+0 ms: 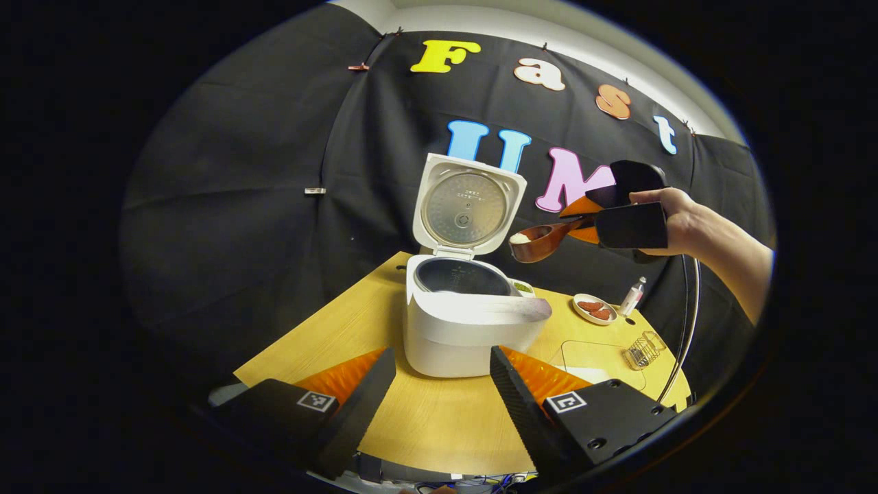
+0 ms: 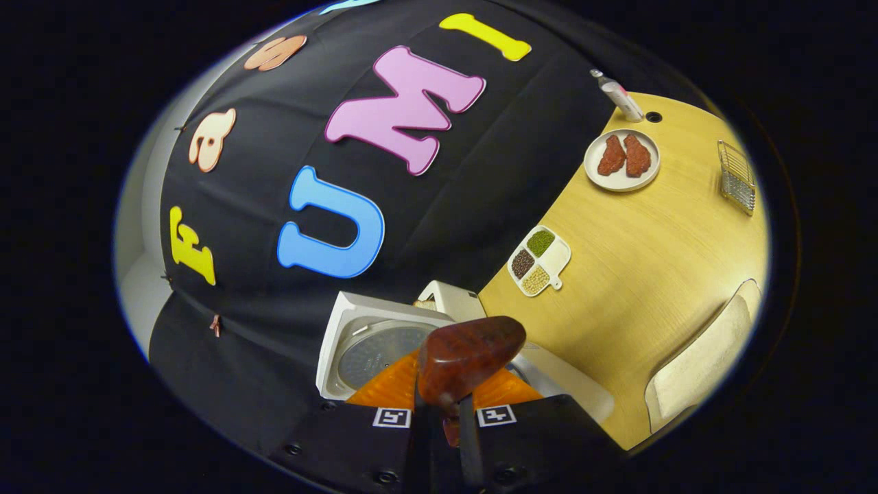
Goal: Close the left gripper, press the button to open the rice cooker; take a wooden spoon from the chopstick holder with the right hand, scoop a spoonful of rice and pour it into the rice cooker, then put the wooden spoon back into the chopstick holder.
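**Loaded spoon held just short of the open cooker**

The rice cooker (image 1: 461, 322) stands on the table (image 1: 425, 418) with its lid (image 1: 467, 209) swung fully up and the dark inner pot (image 1: 461, 276) exposed. In the left gripper view the left tongs (image 1: 442, 391) sit low in front of the cooker, released, their fingers spread well apart with nothing between them.

The right tongs (image 1: 583, 219), carried by a hand (image 1: 669, 219), are clenched on the handle of the wooden spoon (image 1: 538, 241). Its bowl carries a small mound of white rice (image 1: 520, 238) and hangs above the cooker's right side, near the lid but apart from it, not yet over the middle of the pot. In the right gripper view the spoon (image 2: 466, 357) juts forward from between the tongs (image 2: 444, 412), with the lid below it.

The spoon looks light and stiff, its polished wood probably a little slippery, so the hold far back on the handle gives reach but lets the bowl twist if the grip slackens. The rice is loose and would spill at the first tilt; the bowl should be kept level until it is over the pot.

Farther off on the table are a divided dish of grains (image 2: 539, 261), a plate with two reddish pieces (image 2: 621, 160), a small bottle (image 2: 617, 96) and a wire basket (image 2: 737, 177).
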